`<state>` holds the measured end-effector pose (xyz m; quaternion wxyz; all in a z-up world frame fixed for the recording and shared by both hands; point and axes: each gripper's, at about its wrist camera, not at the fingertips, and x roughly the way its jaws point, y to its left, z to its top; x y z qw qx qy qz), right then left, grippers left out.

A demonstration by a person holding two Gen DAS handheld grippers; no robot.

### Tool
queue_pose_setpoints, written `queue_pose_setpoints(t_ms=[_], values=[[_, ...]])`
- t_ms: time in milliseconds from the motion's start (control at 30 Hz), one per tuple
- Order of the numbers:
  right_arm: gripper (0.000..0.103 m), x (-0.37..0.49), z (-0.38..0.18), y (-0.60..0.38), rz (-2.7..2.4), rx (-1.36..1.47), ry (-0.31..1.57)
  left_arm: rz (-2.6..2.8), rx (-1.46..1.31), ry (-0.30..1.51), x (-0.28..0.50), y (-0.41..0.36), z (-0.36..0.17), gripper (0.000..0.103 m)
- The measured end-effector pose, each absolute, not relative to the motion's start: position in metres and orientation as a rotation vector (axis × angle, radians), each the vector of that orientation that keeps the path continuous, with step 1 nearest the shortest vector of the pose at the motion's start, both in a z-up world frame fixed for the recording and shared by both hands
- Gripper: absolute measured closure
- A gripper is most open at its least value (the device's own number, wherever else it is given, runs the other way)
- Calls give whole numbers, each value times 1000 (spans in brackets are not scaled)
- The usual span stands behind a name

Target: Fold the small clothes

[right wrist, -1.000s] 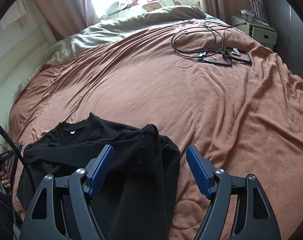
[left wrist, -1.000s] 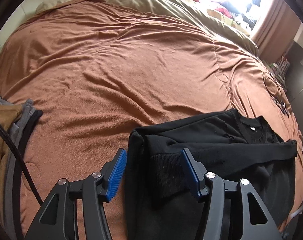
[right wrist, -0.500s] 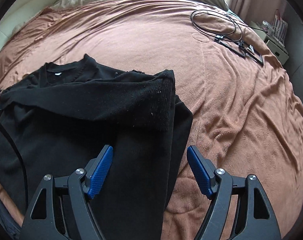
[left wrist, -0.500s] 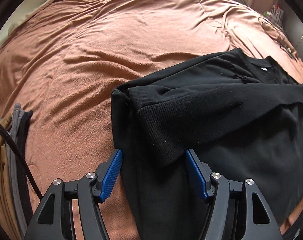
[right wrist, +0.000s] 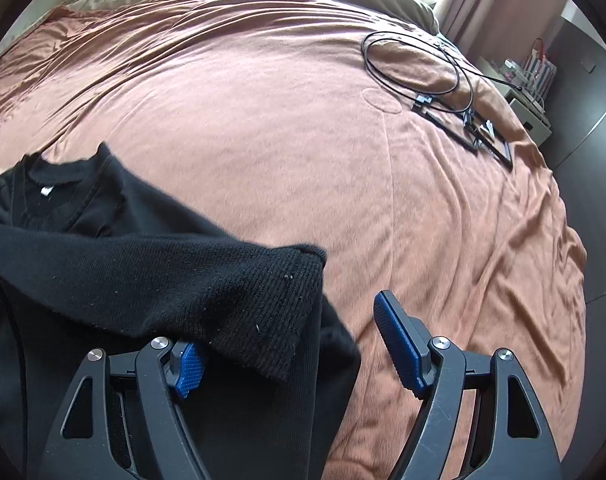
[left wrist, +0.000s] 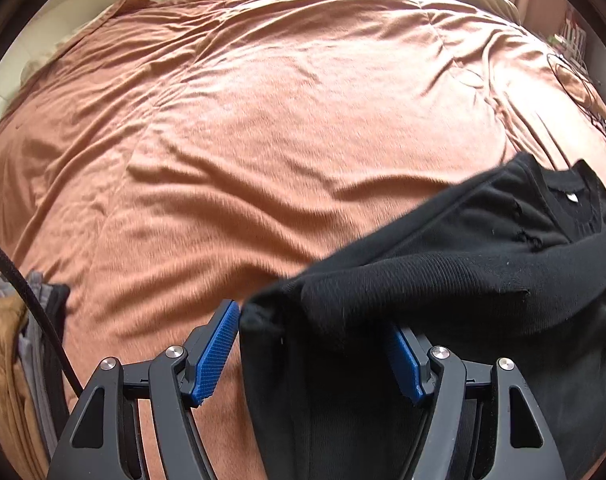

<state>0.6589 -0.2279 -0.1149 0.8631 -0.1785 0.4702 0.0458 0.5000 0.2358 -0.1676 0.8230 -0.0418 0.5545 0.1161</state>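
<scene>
While both stood wide open gripping nothing, left gripper and right gripper each straddled an edge of the black sweater lying on the orange blanket.

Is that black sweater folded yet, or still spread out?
Partly folded: the black sweater's sleeves lie across its body, neckline visible; both grippers open.
</scene>
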Motion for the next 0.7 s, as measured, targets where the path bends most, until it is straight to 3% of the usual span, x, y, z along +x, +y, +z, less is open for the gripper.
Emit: queue_pose_setpoints(t_ms=[267, 567, 700], values=[[28, 668, -94, -243, 76, -249, 886, 298, -152, 1055, 509, 254, -138, 30], [29, 663, -114, -257, 239, -163, 960, 227, -181, 1077, 514, 255, -142, 32], [46, 675, -127, -260, 282, -131, 991, 212, -217, 1100, 524, 258, -158, 39]])
